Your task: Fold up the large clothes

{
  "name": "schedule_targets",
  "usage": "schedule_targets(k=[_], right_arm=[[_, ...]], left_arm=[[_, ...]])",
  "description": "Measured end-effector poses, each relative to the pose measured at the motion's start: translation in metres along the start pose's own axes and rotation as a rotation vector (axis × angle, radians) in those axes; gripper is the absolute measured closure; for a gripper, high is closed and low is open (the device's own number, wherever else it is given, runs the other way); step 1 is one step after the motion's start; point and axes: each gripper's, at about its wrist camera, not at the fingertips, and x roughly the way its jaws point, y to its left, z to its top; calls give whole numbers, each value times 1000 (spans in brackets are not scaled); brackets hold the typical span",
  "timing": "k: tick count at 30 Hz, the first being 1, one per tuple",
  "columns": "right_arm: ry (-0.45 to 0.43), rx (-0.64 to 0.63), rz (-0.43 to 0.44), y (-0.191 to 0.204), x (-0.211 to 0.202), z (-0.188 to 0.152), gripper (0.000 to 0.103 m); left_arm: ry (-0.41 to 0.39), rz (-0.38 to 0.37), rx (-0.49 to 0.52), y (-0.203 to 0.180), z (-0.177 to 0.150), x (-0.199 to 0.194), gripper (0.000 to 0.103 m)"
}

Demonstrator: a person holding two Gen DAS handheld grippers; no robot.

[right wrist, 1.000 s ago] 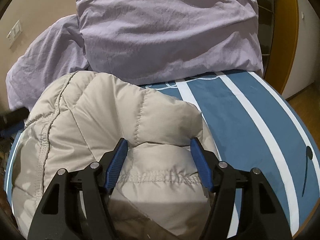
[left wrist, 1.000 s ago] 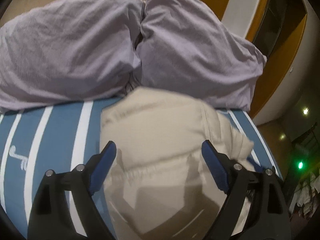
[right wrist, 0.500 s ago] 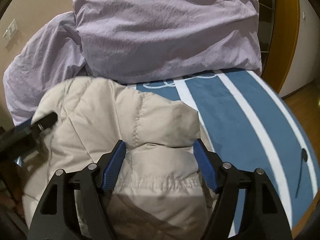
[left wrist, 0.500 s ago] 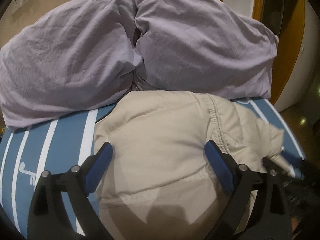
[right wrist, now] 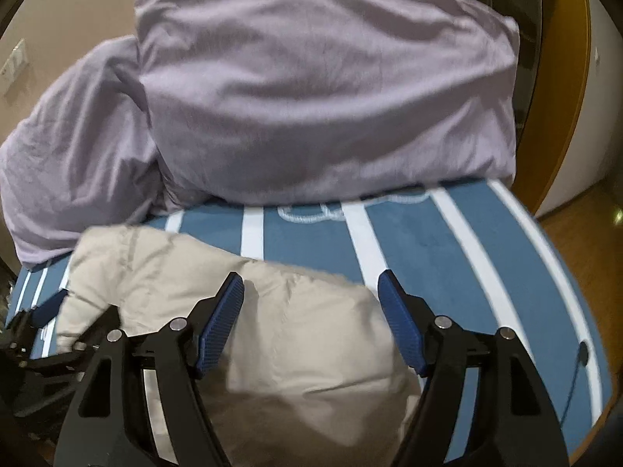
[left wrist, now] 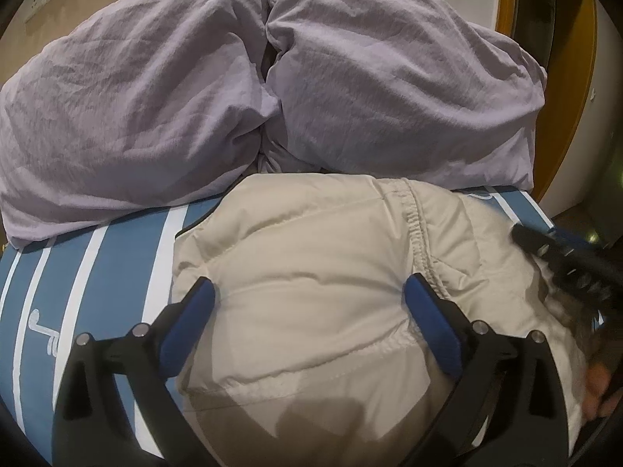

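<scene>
A beige quilted puffer jacket (left wrist: pixel 311 272) lies folded into a bundle on the blue and white striped bed cover (left wrist: pixel 97 272). My left gripper (left wrist: pixel 307 295) is open, its blue pads spread over the jacket's top. My right gripper (right wrist: pixel 311 288) is open above the jacket's right end (right wrist: pixel 311 330). The right gripper also shows at the right edge of the left wrist view (left wrist: pixel 564 257). The left gripper shows at the left edge of the right wrist view (right wrist: pixel 39 319). Neither holds anything.
Two lilac pillows (left wrist: pixel 155 97) (left wrist: pixel 389 78) are stacked against the wall behind the jacket. The striped cover (right wrist: pixel 467 253) stretches to the right of the jacket. A wooden door frame (right wrist: pixel 564 78) and floor (right wrist: pixel 584 214) lie beyond the bed's right edge.
Both grippers have drawn back and up from the jacket. The jacket has settled lower and flatter on the bed. The right view has swung to the right, showing more striped cover.
</scene>
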Motion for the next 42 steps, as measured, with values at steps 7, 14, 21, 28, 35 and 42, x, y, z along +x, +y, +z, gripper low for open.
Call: schedule_targets(k=[7,14,21,28,35,42], right_arm=[[-49,-2,-28,-1,15,-20,28],[-59,19,-23,-5,22,-27,26],[-55,26,-24,-6,24,-28,25],[-49,37,-21,-6,26,-29,24],[-46,46,-16,-8,29,-29,24],[-39,53,-18,-8,32,-29,24]], left_arm=[[-30,6,1,-4,-4,-1,3],[-46,19,17,-7,-7,1,2],[-48,21,20,-8,-7,1,2],[-48,23,22,-8,-7,2,2],[-45,22,22,-9,-6,3,2],[-42,20,24,-8,-7,7,2]])
